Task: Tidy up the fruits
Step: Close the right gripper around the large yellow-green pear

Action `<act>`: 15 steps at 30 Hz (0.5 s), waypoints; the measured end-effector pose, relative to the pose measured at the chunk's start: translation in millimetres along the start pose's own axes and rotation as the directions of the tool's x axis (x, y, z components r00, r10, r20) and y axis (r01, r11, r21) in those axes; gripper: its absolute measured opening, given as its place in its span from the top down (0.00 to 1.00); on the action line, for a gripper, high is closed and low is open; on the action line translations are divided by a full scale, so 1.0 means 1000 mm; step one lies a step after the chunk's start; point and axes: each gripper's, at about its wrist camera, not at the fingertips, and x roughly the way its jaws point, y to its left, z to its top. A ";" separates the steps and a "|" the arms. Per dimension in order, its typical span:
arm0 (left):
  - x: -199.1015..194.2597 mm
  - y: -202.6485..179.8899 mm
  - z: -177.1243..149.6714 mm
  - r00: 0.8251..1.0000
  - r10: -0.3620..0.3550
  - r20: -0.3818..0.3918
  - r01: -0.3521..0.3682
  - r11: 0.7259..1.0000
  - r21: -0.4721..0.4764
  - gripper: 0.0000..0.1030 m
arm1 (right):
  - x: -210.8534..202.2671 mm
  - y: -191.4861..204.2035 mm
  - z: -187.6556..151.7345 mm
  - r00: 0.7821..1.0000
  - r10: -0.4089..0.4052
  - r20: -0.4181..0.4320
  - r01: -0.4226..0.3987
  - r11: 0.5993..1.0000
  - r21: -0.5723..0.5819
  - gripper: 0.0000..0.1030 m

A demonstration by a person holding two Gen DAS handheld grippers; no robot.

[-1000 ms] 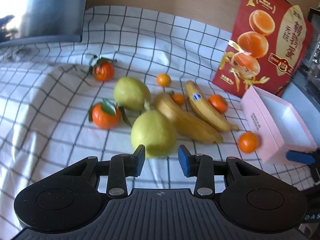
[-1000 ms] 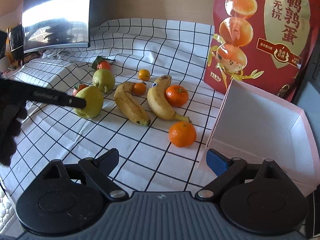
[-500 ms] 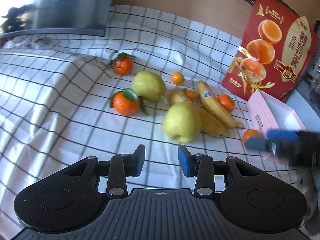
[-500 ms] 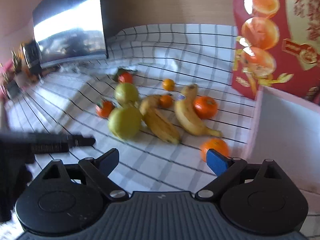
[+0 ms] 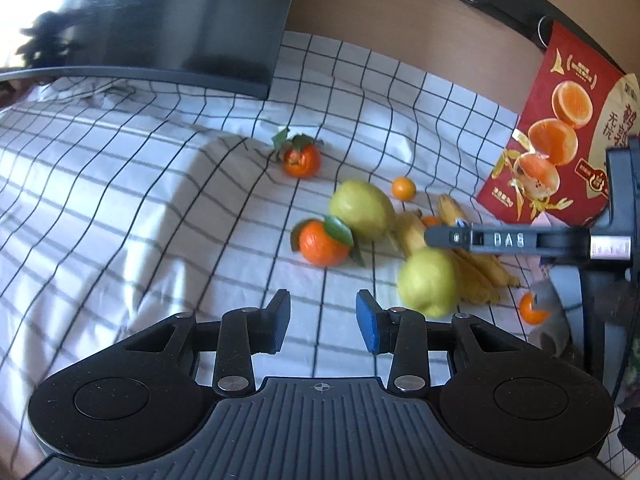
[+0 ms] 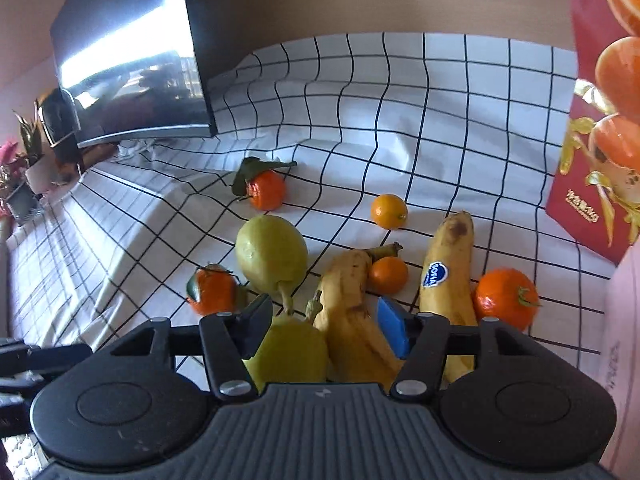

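Fruit lies on a checked cloth (image 5: 160,200): two green pears (image 6: 272,252) (image 6: 290,350), two bananas (image 6: 352,312) (image 6: 448,272), leafy tangerines (image 5: 324,242) (image 5: 302,160) and small oranges (image 6: 388,211). My right gripper (image 6: 326,326) hovers over the pile, its jaws closing. The near pear and a banana show between its fingers, and no pad presses on them. In the left wrist view the right gripper (image 5: 440,236) hangs above the near pear (image 5: 428,282). My left gripper (image 5: 323,322) sits left of that pear, jaws closing slightly on nothing.
A red printed bag (image 5: 560,140) stands at the back right. A pink box (image 6: 624,320) edges the right side. A dark monitor (image 6: 132,72) stands at the back left. An orange (image 6: 504,298) lies beside the right banana. Bare cloth stretches to the left.
My right gripper has swung left from the pink box to over the pear and bananas, and its jaws have narrowed. My left gripper has drifted left, away from the near pear.
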 end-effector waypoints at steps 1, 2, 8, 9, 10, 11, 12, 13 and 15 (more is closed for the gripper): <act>0.005 0.004 0.005 1.000 -0.018 0.001 0.018 1.000 0.001 0.61 | 0.003 0.001 0.000 1.000 -0.002 -0.002 0.002 1.000 0.004 0.43; 0.011 0.008 0.011 0.999 -0.037 0.003 0.037 0.999 0.001 0.61 | 0.004 0.002 0.000 1.000 -0.006 -0.002 0.006 1.000 0.008 0.43; 0.056 0.021 0.048 0.986 -0.164 -0.012 0.164 0.986 0.015 0.61 | -0.004 0.011 -0.007 1.000 0.016 -0.016 -0.015 0.998 0.054 0.43; 0.061 0.019 0.055 0.983 -0.183 -0.027 0.184 0.983 0.021 0.61 | -0.006 0.013 -0.009 1.000 0.017 -0.025 -0.015 0.997 0.075 0.43; 0.066 0.017 0.060 0.979 -0.202 -0.039 0.203 0.979 0.028 0.61 | -0.007 0.014 -0.010 0.999 0.017 -0.036 -0.013 0.995 0.099 0.43; 0.069 0.014 0.064 0.975 -0.219 -0.049 0.220 0.975 0.038 0.61 | -0.009 0.016 -0.013 0.999 0.014 -0.045 -0.008 0.992 0.123 0.43; 0.072 0.011 0.065 0.972 -0.226 -0.056 0.229 0.972 0.047 0.61 | -0.012 0.017 -0.015 0.999 0.012 -0.050 -0.005 0.990 0.142 0.43; 0.074 0.007 0.065 0.971 -0.229 -0.065 0.232 0.971 0.053 0.61 | -0.014 0.018 -0.017 0.998 0.013 -0.055 -0.004 0.988 0.155 0.43; 0.077 -0.003 0.060 0.971 -0.229 -0.076 0.233 0.970 0.062 0.61 | -0.019 0.019 -0.023 0.998 0.017 -0.060 -0.006 0.985 0.173 0.43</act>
